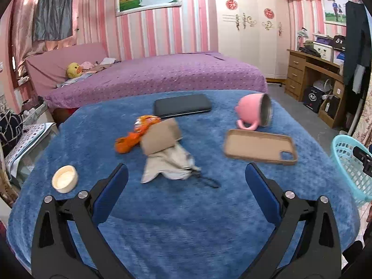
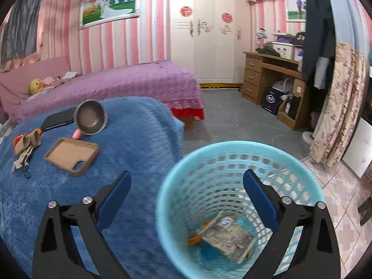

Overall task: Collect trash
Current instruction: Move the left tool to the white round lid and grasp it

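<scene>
Two pieces of trash are lying in the basket while we are holding both the right gripper and left gripper wide open and empty, lining up the orange wrapper and crumpled paper on the surface next.

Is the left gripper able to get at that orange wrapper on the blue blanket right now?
Probably yes. The left gripper is open and empty, facing the orange wrapper. A brown cardboard piece lies against the wrapper's right side, but its left end looks free.
</scene>
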### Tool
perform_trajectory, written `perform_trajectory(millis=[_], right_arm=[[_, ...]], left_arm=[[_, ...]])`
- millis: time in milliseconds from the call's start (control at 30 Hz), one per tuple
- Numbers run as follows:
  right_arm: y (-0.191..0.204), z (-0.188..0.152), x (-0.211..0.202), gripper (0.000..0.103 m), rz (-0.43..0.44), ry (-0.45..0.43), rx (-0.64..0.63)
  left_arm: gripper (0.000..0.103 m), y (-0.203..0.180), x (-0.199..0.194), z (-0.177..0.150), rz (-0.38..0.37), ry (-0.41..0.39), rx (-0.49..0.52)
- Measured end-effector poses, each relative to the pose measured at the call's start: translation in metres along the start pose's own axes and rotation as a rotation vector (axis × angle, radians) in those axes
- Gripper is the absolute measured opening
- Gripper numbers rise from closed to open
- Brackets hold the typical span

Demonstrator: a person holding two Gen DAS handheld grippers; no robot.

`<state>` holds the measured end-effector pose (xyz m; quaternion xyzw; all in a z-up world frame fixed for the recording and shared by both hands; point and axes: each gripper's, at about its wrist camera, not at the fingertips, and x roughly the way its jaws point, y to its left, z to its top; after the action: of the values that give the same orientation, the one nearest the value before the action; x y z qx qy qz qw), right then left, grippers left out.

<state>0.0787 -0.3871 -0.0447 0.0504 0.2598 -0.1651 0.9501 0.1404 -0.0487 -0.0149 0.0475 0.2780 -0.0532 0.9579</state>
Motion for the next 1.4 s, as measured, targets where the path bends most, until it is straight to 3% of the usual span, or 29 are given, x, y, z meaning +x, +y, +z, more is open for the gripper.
perform_trajectory(millis=[300,533,633,767,1167,1267,1400], right_arm=[[0.075,0.007,0.001,0.095,0.103,0.012,-0.020],[0.149,0.018,-0.008,0.095,0.176,-0.014,-0.106],[0.179,0.023,-0.007,0.095,0.211,-0.012,-0.148],[0.213,0.034,0.003,0.095,0.245,-0.002,-0.178],[0.253,0.014,0.042,0.095,0.319,0.110,-0.191],[0.260,0.013,0.044,0.095,0.327,0.110,-0.206],[0.271,0.012,0.048,0.095,0.371,0.130,-0.197]], left_arm=[[0.097,0.061,0.005,-0.004,0.078,0.014,-0.033],[0.097,0.110,0.010,-0.005,0.144,0.040,-0.071],[0.097,0.131,0.018,-0.009,0.194,0.070,-0.068],[0.097,0.161,0.027,-0.018,0.181,0.128,-0.116],[0.096,0.208,0.077,-0.043,0.194,0.268,-0.218],[0.091,0.212,0.080,-0.042,0.173,0.265,-0.235],[0.066,0.209,0.089,-0.040,0.167,0.287,-0.222]])
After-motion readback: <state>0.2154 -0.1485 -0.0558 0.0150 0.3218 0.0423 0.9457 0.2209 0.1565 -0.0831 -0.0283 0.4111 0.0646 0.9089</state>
